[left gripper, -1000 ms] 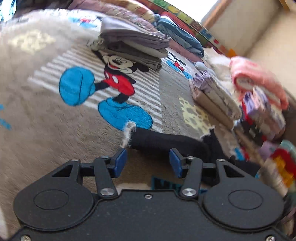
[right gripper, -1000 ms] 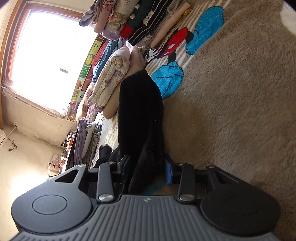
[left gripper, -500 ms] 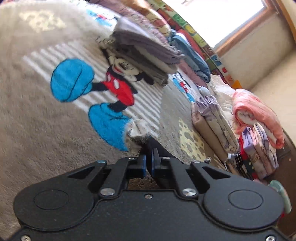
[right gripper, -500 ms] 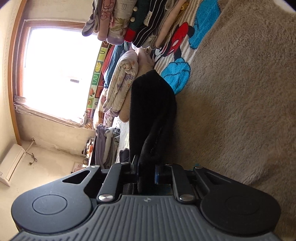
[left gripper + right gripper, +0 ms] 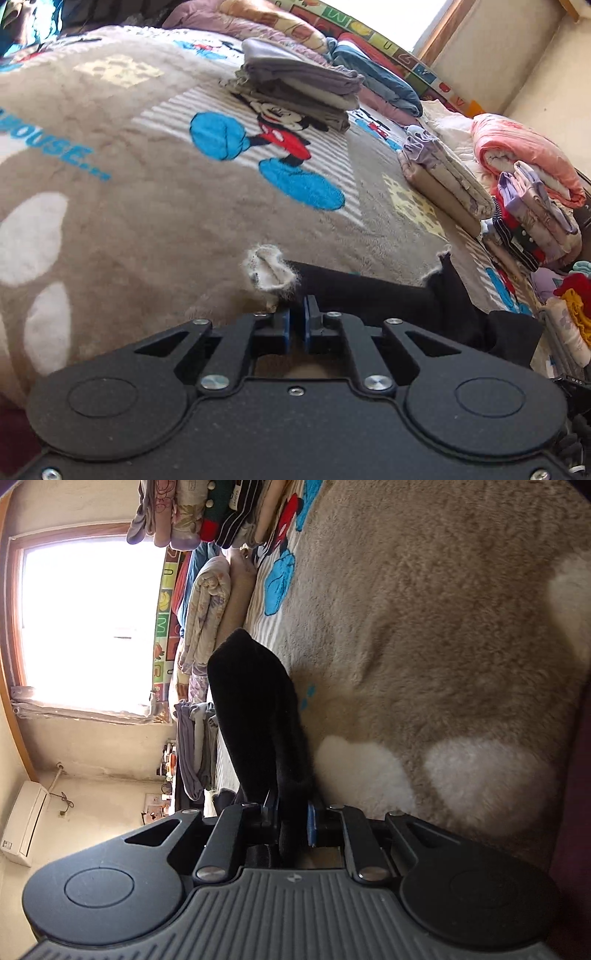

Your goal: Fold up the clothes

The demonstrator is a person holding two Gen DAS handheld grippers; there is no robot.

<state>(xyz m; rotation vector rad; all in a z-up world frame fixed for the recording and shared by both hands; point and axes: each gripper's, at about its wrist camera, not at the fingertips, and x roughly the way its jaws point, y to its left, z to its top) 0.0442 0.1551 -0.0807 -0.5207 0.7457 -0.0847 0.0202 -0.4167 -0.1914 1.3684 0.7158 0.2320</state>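
A bed covered by a fuzzy brown cartoon-mouse blanket (image 5: 155, 206) fills both views, with a bright window (image 5: 85, 620) beyond its far side. A black garment (image 5: 373, 295) lies across the blanket near the front edge, its pale fleecy lining (image 5: 269, 275) turned out at one end. The left claw (image 5: 296, 325) is pinched nearly closed at that fleecy end, with fabric at its tips. The right claw (image 5: 291, 821) is clamped on another part of the black garment, which rises from its blue pads. Folded stacks sit further out: a grey pile (image 5: 299, 86), a beige and lilac pile (image 5: 443, 184), and a pink quilt (image 5: 524, 155).
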